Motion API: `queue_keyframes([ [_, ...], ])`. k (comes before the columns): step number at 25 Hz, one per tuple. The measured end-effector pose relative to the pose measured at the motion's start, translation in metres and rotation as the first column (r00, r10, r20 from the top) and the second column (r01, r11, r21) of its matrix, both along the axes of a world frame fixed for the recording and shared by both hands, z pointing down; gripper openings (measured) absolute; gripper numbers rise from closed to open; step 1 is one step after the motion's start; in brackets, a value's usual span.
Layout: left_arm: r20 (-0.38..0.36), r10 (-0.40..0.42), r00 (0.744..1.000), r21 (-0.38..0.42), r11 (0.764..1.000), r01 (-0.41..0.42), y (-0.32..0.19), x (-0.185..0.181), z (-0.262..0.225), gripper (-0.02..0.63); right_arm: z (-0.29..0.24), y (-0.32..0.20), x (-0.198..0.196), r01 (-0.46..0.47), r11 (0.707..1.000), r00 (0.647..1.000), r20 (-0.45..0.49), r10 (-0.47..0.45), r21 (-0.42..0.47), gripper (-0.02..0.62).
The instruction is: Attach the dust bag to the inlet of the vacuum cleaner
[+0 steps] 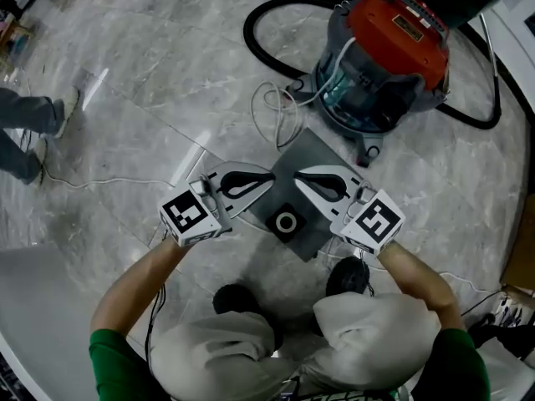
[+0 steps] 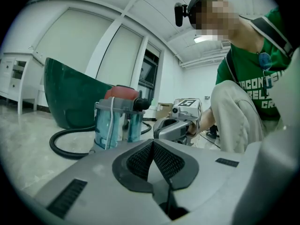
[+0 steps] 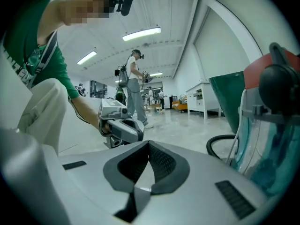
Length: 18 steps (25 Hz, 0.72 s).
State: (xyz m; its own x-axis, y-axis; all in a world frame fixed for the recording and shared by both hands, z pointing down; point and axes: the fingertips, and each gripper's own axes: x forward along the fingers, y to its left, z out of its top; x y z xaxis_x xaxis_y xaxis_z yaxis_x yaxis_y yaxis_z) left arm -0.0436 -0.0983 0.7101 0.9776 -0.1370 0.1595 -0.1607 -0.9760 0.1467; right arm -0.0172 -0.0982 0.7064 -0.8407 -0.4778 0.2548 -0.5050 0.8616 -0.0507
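Note:
The vacuum cleaner point(image 1: 380, 65), with a red lid and a clear teal drum, stands on the floor at the upper right. A flat grey dust bag point(image 1: 311, 150) lies on the floor in front of it, with a black collar and ring point(image 1: 286, 222) at its near corner. My left gripper point(image 1: 269, 179) and right gripper point(image 1: 298, 177) hover above the bag, tips pointing at each other a short gap apart. Both are shut with nothing in them. The left gripper view shows the vacuum point(image 2: 117, 118) beyond the shut left gripper point(image 2: 152, 143). The right gripper point(image 3: 149, 144) shows its pads meeting.
A black hose point(image 1: 251, 44) loops behind the vacuum and a white cord point(image 1: 280, 111) lies coiled beside the bag. Another person's legs point(image 1: 25, 132) are at the left edge. A cardboard box point(image 1: 525, 249) is at the right edge. My shoes point(image 1: 238, 299) are just below the bag.

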Motion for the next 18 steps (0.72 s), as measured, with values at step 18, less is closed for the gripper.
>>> queue_keyframes([
  [18,0.08,0.003,0.997,-0.136,0.991,0.008,0.078,-0.01,0.111,0.003,0.128,0.087,0.0,-0.002,0.988,0.994,-0.113,-0.016,-0.155,0.009],
])
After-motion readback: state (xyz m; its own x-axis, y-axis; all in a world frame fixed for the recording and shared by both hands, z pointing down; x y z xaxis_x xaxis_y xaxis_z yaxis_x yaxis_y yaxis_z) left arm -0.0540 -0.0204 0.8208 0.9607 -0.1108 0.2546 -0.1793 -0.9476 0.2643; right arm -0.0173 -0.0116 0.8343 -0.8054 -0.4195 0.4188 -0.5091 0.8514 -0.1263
